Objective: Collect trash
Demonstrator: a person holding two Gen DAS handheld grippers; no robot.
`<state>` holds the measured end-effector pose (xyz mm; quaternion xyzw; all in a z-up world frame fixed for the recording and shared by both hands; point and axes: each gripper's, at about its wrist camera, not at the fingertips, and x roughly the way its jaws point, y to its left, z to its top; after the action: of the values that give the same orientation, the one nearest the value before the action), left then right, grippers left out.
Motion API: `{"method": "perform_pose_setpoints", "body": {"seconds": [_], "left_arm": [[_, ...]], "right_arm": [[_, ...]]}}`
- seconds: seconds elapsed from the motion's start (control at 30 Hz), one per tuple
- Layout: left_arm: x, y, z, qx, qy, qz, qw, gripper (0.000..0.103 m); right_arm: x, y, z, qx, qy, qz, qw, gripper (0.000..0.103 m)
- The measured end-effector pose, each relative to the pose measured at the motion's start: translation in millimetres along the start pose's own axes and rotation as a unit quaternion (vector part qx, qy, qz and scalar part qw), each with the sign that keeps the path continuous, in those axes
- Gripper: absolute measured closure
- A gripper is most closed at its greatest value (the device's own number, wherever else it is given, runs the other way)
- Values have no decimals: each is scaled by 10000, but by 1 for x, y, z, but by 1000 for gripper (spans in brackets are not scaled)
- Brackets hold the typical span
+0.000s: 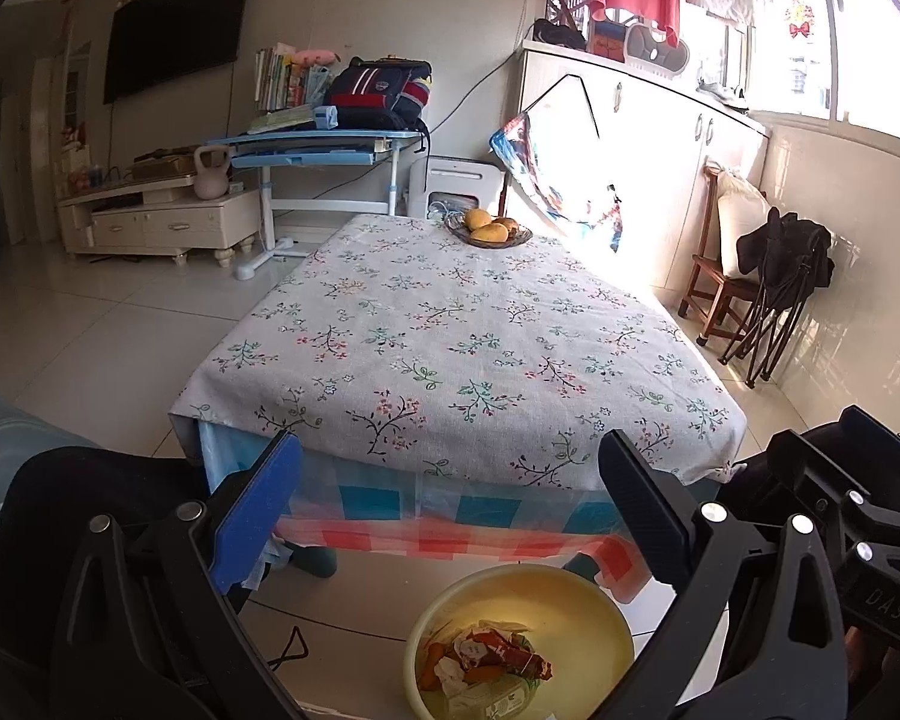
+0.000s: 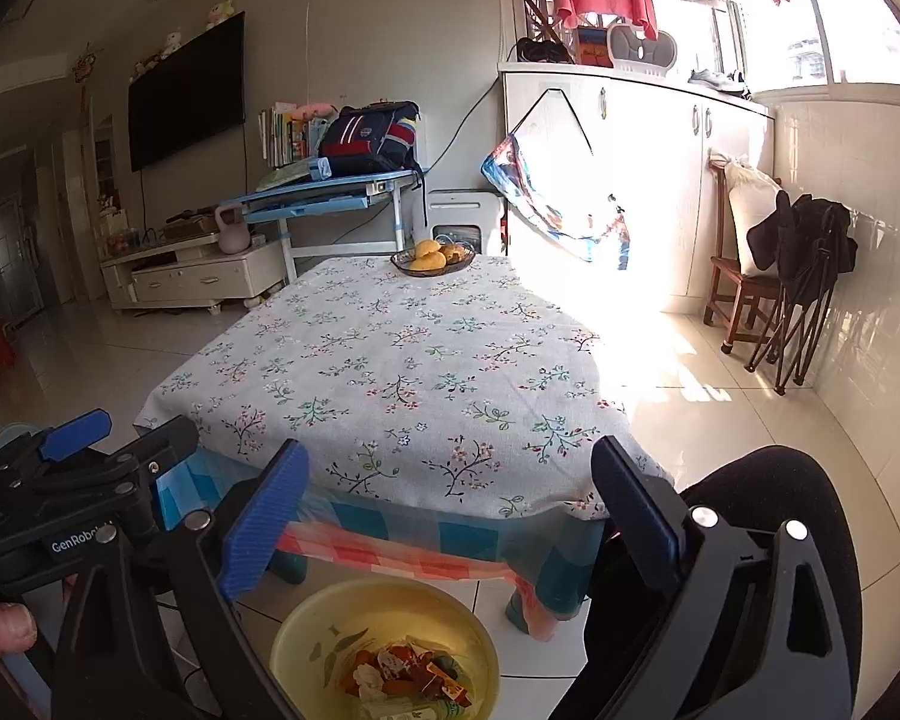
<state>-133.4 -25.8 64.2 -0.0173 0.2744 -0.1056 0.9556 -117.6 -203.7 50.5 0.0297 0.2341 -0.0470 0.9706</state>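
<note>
A yellow basin point(image 1: 594, 606) point(image 2: 306, 636) stands on the floor tiles just in front of the low table. Inside it lies a heap of trash point(image 1: 486, 654) point(image 2: 408, 675): orange wrappers, crumpled paper and a pale box. My left gripper point(image 1: 450, 504) hangs open above the basin, with nothing between its fingers. My right gripper point(image 2: 450, 510) is open too, jaws wide and bare, above the same basin. Each gripper shows at the edge of the other's view: the right one point(image 1: 858, 534) and the left one point(image 2: 84, 468).
The low table point(image 1: 450, 330) point(image 2: 390, 372) carries a floral cloth and a dish of yellow fruit point(image 1: 489, 227) point(image 2: 432, 258) at its far edge. A wooden chair with a black bag point(image 1: 768, 276) stands at the right wall. A blue desk point(image 1: 324, 144) is behind the table.
</note>
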Motion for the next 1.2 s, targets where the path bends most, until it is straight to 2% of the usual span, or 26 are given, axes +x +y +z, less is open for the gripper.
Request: {"method": "perform_pose_setpoints", "body": {"seconds": [0.47, 1.2], "left_arm": [[-9, -9, 19, 73, -257, 52, 9996, 7], [-15, -12, 27, 133, -409, 144, 9990, 7]], "right_arm": [[5, -7, -3, -155, -7, -345, 9993, 11], [7, -10, 1, -183, 56, -492, 9986, 10]]}}
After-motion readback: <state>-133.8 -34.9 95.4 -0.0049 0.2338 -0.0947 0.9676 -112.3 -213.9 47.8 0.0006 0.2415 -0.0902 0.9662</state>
